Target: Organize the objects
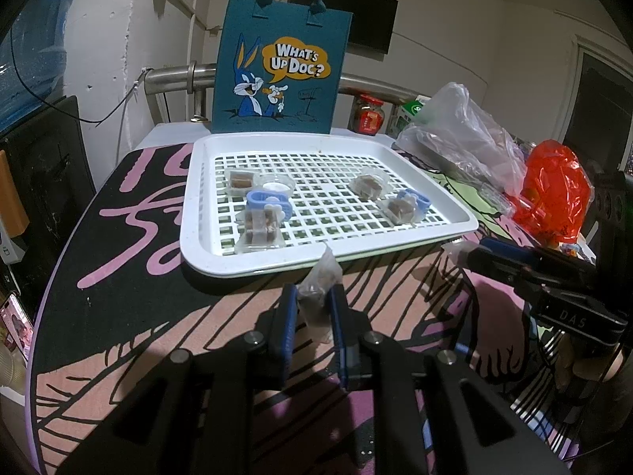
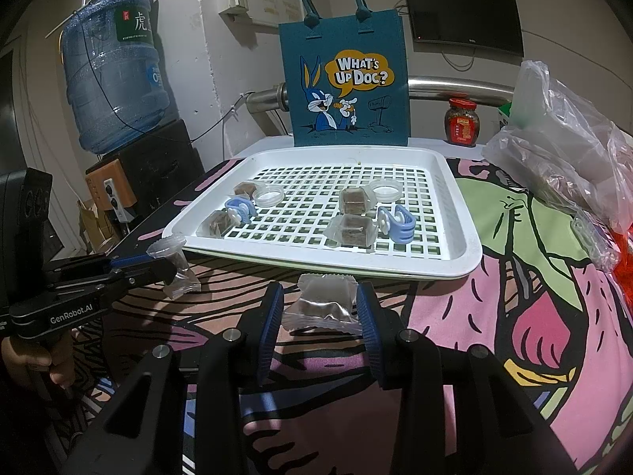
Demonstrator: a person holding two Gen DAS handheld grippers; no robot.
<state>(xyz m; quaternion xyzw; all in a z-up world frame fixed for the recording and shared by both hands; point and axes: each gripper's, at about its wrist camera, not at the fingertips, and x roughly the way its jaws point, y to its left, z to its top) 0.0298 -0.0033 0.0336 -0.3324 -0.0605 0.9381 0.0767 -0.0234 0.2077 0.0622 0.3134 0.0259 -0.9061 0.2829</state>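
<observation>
Here, each gripper clamps a wrapped brown sweet before the white slotted tray (image 2: 463, 213)

Left gripper (image 1: 312, 301) pinches its packet (image 1: 318, 281); right gripper (image 2: 320, 308) holds another packet (image 2: 324, 301), both just short of the tray's near rim

Blue water jug (image 2: 114, 75) left; wall TV (image 2: 463, 14); red-lidded jar (image 2: 461, 122) behind table.

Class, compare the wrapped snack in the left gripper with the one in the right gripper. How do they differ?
The left gripper pinches its wrapped snack narrow and upright, wrapper end pointing up; the right gripper holds its wrapped snack broadside, lying wide between the fingers. The left jaws stand nearer together than the right. Both snacks are brown blocks in clear wrappers, held before the white tray.
</observation>
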